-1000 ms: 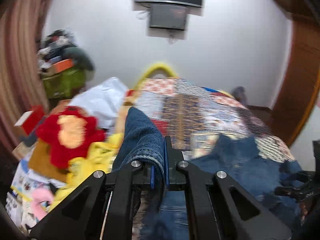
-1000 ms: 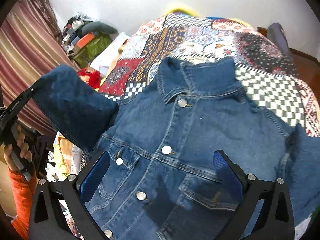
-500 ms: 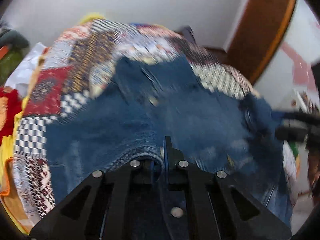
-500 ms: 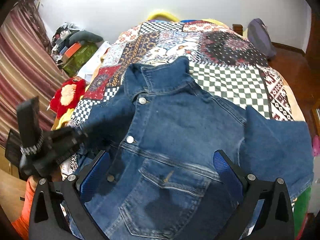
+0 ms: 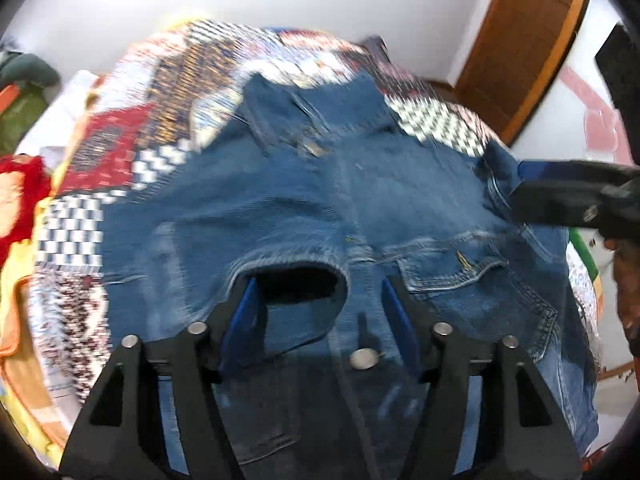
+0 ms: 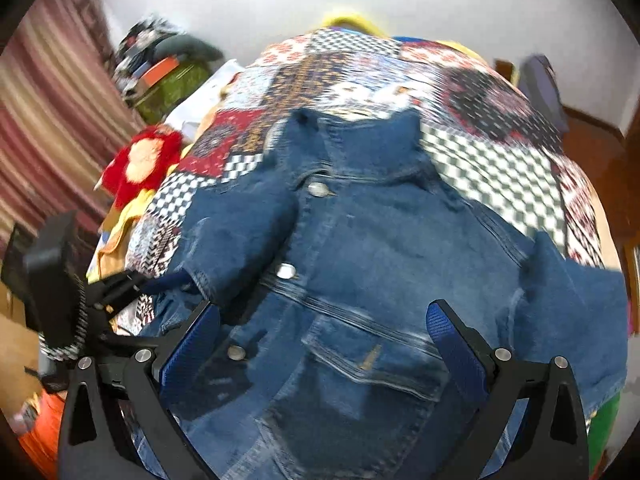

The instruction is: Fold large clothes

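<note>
A blue denim jacket (image 6: 380, 240) lies front up, buttoned, on a patchwork quilt (image 6: 500, 160). Its left sleeve (image 6: 240, 232) is folded in over the chest. In the left wrist view the sleeve's cuff (image 5: 296, 280) lies between the jaws of my left gripper (image 5: 320, 292), which are opening; the blue pads stand apart from it and the cuff gapes loose. My left gripper (image 6: 120, 284) also shows at the jacket's left edge. My right gripper (image 6: 324, 310) hovers open over the lower front by the chest pocket (image 6: 368, 360), holding nothing. The other sleeve (image 6: 572, 292) lies spread to the right.
A red plush toy (image 6: 140, 160) and yellow cloth lie off the bed's left side, by a striped curtain (image 6: 48, 100). A pile of boxes and clothes (image 6: 172, 76) stands at the back left. A wooden door (image 5: 520, 40) and a dark bag (image 6: 540, 80) are at the right.
My left gripper carried the sleeve down and across onto the jacket's front, then its jaws parted and the cuff dropped loose. The right gripper stayed open over the lower front.
</note>
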A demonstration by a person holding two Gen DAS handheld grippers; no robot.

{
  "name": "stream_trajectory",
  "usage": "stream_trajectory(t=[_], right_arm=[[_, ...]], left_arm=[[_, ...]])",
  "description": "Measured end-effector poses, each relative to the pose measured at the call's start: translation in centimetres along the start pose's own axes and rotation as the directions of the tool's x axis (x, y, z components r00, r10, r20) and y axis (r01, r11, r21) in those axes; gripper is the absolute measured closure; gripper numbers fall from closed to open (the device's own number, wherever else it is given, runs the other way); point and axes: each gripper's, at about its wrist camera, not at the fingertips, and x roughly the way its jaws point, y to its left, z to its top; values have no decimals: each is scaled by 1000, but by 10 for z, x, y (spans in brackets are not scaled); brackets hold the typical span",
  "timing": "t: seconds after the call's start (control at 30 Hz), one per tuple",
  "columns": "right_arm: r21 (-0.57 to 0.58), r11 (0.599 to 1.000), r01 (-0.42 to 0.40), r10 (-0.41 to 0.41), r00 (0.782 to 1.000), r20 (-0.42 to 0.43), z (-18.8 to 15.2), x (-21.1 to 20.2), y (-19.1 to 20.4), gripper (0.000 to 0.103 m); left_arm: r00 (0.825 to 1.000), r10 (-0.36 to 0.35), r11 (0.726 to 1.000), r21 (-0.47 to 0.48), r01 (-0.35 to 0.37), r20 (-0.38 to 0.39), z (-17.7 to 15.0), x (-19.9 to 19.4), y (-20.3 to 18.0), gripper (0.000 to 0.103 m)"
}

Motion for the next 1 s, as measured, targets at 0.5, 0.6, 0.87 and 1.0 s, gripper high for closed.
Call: stream_trajectory(t=[0.5, 0.6, 0.87, 1.0], right_arm=[[-341, 940, -27, -26, 988, -150, 12, 93, 139, 1], [-401, 916, -28, -48, 983, -177, 10, 113, 158, 2], [-553, 832, -46, -105, 965, -239, -4, 158, 191, 21], [-618, 786, -7, -175, 956, -234, -12, 179, 194, 36]], left_arm=[[961, 275, 947, -168, -275, -22, -56, -17, 143, 9], [959, 266, 939, -200, -281, -99, -70, 11, 160, 9], [967, 190, 942, -245, -229, -170, -87, 46, 178, 9], [965, 198, 947, -221, -234, -173, -90, 50, 174, 8]])
